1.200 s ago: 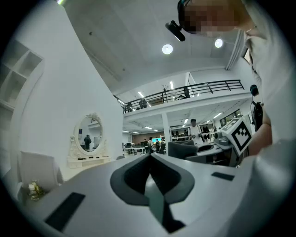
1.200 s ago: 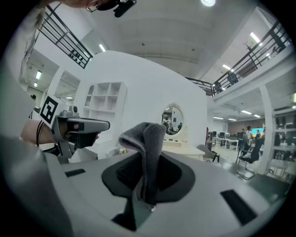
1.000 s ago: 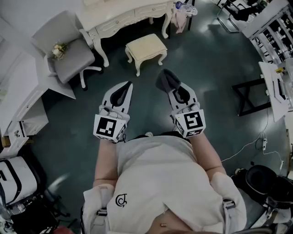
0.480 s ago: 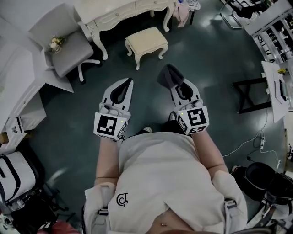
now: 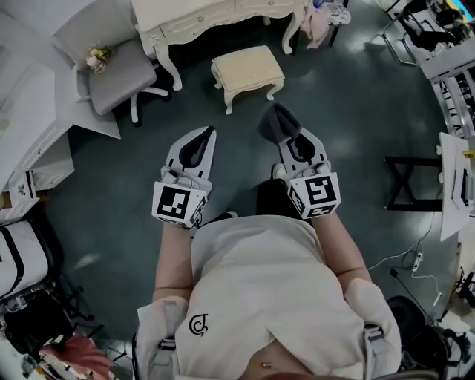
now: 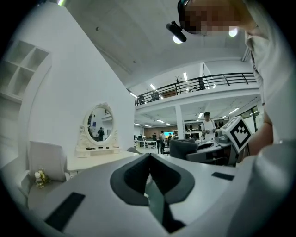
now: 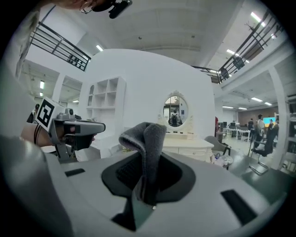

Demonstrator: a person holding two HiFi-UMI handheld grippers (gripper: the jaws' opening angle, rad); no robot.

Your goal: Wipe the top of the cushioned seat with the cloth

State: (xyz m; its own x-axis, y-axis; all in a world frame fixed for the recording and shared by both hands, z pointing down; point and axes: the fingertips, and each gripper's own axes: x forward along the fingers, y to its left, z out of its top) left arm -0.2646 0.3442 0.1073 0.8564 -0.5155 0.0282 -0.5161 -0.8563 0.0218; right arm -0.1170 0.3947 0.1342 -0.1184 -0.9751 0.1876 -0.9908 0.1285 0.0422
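Observation:
The cushioned seat (image 5: 248, 70) is a cream stool with carved white legs, standing on the dark floor in front of the white dressing table (image 5: 208, 22). My right gripper (image 5: 284, 135) is shut on a folded grey cloth (image 5: 276, 122), which sticks up past the jaws (image 7: 144, 139) in the right gripper view. It hovers well short of the stool, nearer me and a little right. My left gripper (image 5: 206, 136) is shut with nothing in it, level with the right one; its jaws (image 6: 149, 159) meet in the left gripper view.
A grey office chair (image 5: 119, 70) with a small bouquet on it stands left of the stool. White shelving (image 5: 30, 148) runs along the left. A black stand (image 5: 412, 182) and floor cables (image 5: 404, 256) lie to the right. The oval mirror (image 7: 175, 110) tops the dressing table.
The view has shifted: stool and dressing table sit a little further right and up in the head view. Both grippers keep their pose, the cloth still held.

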